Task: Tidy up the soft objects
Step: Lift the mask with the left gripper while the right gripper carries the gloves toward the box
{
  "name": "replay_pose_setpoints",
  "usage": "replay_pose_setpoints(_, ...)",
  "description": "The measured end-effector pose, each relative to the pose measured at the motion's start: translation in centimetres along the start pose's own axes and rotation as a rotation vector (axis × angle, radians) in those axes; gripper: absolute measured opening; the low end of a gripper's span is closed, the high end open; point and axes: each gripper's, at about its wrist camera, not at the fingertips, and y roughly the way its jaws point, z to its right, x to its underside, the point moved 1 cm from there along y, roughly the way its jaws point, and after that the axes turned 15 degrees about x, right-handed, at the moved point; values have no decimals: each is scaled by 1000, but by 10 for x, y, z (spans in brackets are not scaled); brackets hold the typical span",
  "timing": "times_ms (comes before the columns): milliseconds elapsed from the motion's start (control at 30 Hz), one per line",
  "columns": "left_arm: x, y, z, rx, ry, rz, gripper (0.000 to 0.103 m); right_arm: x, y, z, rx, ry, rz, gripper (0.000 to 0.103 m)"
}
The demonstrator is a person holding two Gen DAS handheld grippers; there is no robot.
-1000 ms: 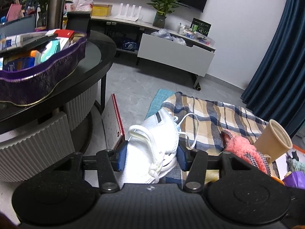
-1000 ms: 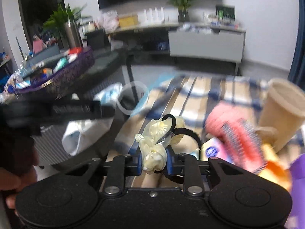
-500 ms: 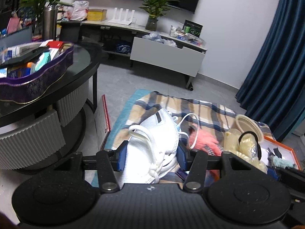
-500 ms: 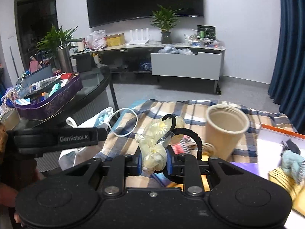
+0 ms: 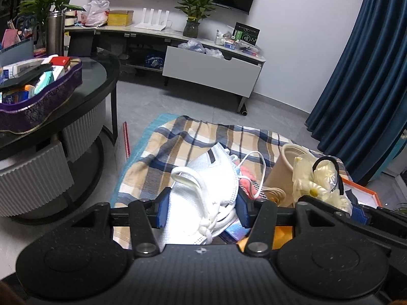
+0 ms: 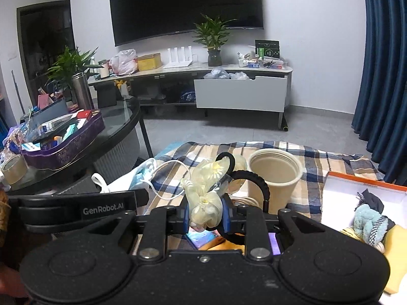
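Above plaid blanket [image 5: 178, 139] | left gripper [image 5: 202, 212] clamps white masks [image 5: 203, 190] | right gripper [image 6: 206, 216] grips yellow scrunchie [image 6: 206, 203]

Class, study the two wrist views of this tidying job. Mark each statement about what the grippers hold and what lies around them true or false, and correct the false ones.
1. The left gripper is shut on a bundle of white face masks. True.
2. The right gripper is open and holds nothing. False: it is shut on a pale yellow flower hair tie with a black elastic loop.
3. The beige paper cup stands upright on the plaid blanket. True.
4. The cup is full of cloth. False: the inside that shows is bare.
5. The orange-rimmed box holds a light blue knitted piece. True.
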Motion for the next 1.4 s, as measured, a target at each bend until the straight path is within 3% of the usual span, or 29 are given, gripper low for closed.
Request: replay_pose_setpoints(1400,6,22,68,77,113,-63,52,-3,-13,68,85,79,15,30)
